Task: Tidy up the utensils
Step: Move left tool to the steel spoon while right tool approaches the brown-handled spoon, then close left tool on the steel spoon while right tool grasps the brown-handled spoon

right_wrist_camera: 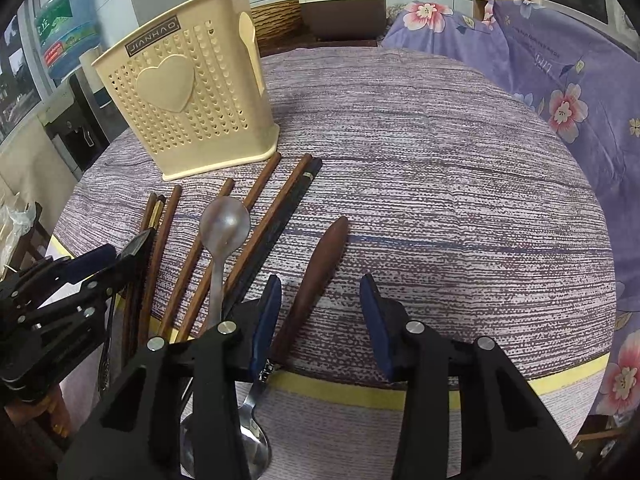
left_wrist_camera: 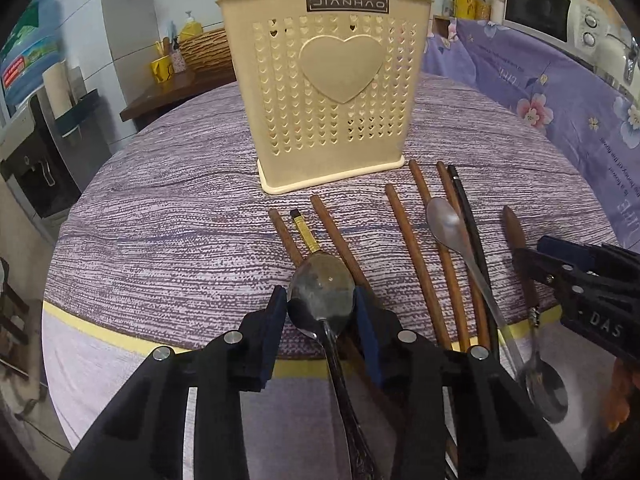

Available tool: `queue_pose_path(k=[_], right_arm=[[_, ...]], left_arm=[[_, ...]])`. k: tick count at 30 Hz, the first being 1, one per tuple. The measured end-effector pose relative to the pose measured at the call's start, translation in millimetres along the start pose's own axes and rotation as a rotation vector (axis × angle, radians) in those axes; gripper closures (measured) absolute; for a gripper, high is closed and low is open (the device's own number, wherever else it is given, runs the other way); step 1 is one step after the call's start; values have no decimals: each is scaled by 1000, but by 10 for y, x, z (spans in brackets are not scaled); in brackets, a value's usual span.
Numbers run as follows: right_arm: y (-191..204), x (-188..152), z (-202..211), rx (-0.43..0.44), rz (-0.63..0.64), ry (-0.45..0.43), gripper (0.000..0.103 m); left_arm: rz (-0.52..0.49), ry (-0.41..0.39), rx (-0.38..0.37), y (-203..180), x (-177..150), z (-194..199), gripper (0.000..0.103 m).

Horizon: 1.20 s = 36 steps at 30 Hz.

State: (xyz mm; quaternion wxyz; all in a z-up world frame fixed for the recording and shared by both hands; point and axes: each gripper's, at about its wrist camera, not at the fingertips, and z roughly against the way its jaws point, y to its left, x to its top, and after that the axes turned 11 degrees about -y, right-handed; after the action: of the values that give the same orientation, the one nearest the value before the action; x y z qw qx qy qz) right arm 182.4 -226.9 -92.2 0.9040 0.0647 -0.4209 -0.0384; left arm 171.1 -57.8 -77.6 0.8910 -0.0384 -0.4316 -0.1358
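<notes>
A cream perforated utensil holder (left_wrist_camera: 324, 92) (right_wrist_camera: 188, 108) stands upright on the round table's purple woven cloth (left_wrist_camera: 160, 240). In front of it lie several brown chopsticks (left_wrist_camera: 404, 236), a black chopstick (left_wrist_camera: 468, 208) and a silver spoon (left_wrist_camera: 448, 224) (right_wrist_camera: 224, 224). My left gripper (left_wrist_camera: 321, 312) is shut on the bowl of a dark metal spoon (left_wrist_camera: 320, 288), one pad against each side. My right gripper (right_wrist_camera: 320, 308) is open around the brown handle of a wooden-handled spoon (right_wrist_camera: 320, 268). That handle lies on the cloth close to the left finger, and the spoon's steel bowl (right_wrist_camera: 252, 444) hangs over the table's front edge.
A gold-tipped chopstick (left_wrist_camera: 306, 234) lies beyond the dark spoon. Purple floral fabric (left_wrist_camera: 560, 92) rises on the right, with a microwave (left_wrist_camera: 540, 12) behind it. At far left is a water dispenser (left_wrist_camera: 32, 152). A wicker basket (left_wrist_camera: 208, 50) sits behind the holder.
</notes>
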Motion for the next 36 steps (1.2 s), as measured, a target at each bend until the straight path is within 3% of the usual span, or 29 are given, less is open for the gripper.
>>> queue_pose_path(k=[6,10,16,18,21,22,30,36], right_arm=[[1,-9,0,11,-10,-4,61],[16,-6,26,15,-5,-16,61],[17,-14,34,16,-6,-20,61],[15,-8,46,17,-6,-23,61],[12,-5,72,13,-5,-33,61],[5,-5,83,12,-4,-36,61],[-36,-45,145,14,-12,-54,61],[-30,-95,143,34,-17,-48,61]], left_arm=[[145,-21,-77,258,44,116,90],[294,-9,-146,581,-43,134,91],[308,-11,-110,724,-169,174,91],[289,-14,-81,702,-163,201,87],[270,-24,-42,642,-130,240,52],[263,-29,-33,611,-119,253,50],[200,22,132,383,-111,124,50],[179,44,158,231,-170,70,50]])
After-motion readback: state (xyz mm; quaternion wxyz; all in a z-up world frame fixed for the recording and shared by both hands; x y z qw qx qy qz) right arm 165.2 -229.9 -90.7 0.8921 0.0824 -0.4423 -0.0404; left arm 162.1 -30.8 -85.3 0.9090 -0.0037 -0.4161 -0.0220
